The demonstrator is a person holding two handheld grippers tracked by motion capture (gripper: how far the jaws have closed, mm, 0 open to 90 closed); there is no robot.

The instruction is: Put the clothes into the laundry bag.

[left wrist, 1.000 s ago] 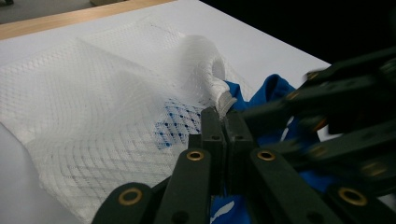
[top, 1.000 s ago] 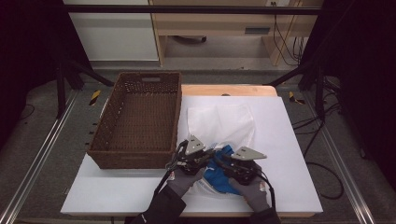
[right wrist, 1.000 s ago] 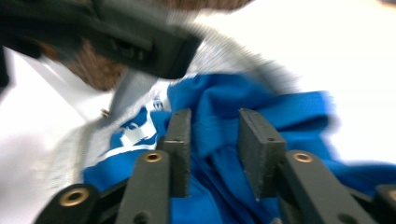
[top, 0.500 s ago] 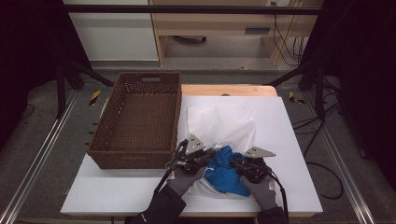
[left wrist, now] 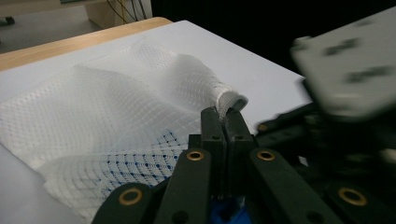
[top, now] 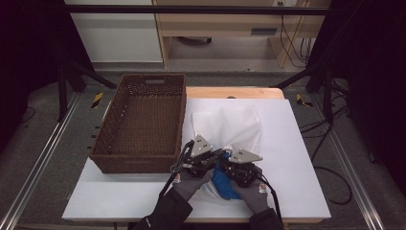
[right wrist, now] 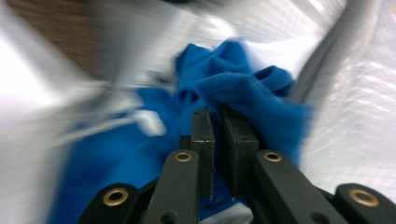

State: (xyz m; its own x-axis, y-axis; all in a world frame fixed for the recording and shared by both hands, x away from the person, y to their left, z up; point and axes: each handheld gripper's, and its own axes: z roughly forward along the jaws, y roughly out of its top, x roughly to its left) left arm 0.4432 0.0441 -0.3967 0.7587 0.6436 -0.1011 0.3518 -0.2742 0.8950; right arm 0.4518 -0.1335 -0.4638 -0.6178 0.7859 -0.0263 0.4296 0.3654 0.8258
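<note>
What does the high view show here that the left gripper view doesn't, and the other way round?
High view: the brown wicker basket left of the work, and the white table in full outline. Left gripper view: the left gripper with jaws shut on the white mesh bag at its rolled rim, and the bag's weave up close. Both: the bag, the blue garment partly in it, the table top.

The high view looks forward and down from above the person's side of the counter (top: 287,143), far enough to take in the whole top and the basket (top: 139,124). The left gripper view rides low, close over the mesh bag (left wrist: 116,107), looking along its jaws toward the counter's far edge. The right gripper view sits very near the blue cloth (right wrist: 243,93). All three share the bag and cloth.
</note>
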